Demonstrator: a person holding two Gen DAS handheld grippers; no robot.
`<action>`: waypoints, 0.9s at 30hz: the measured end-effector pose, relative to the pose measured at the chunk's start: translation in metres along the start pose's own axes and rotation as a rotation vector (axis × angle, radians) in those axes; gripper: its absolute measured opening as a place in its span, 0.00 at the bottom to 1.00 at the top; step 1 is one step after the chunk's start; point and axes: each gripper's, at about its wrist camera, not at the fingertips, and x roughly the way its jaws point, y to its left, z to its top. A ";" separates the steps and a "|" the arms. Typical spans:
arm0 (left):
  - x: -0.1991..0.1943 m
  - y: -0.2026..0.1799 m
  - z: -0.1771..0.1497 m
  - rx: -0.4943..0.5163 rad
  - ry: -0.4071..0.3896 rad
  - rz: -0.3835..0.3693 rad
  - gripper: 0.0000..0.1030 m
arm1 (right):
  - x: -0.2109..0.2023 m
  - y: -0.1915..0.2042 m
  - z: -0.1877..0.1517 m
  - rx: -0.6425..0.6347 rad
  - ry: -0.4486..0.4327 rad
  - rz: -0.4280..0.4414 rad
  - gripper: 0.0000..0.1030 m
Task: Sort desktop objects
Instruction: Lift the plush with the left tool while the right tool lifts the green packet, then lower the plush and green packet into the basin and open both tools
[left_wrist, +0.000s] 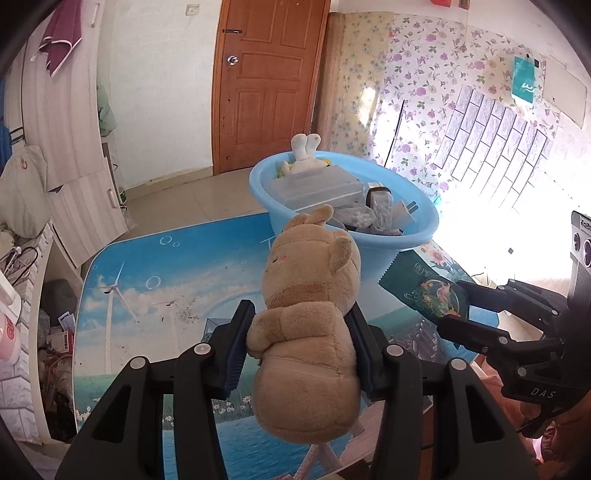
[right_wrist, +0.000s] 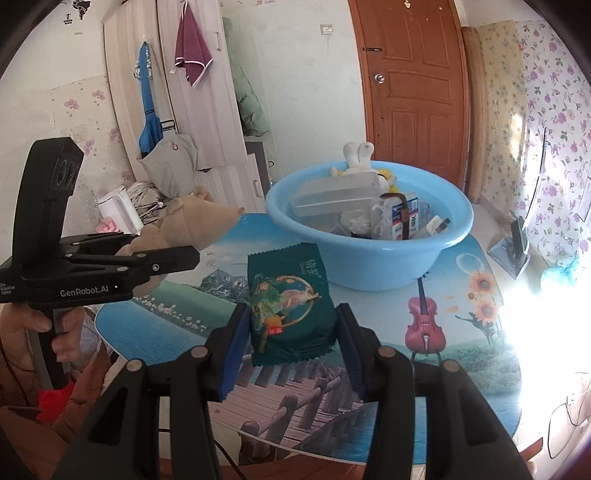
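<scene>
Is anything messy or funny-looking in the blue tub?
Yes. In the blue tub a white plush lies upside down with its feet poking over the far rim. A clear box sits tilted on a jumble of small things. Nothing looks spilled or broken.

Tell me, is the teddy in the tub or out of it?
Out. The teddy is squeezed between the left gripper pads, up above the table, on the near side of the blue tub.
</scene>
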 end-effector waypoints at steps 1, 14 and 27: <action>0.000 0.000 0.001 -0.002 -0.001 0.000 0.47 | 0.001 0.001 0.001 -0.002 -0.001 0.005 0.45; 0.003 -0.013 0.028 0.013 -0.046 -0.003 0.47 | 0.001 -0.009 0.035 -0.003 -0.103 0.029 0.45; 0.050 -0.041 0.072 0.081 -0.061 -0.041 0.47 | 0.022 -0.063 0.055 0.082 -0.140 -0.036 0.45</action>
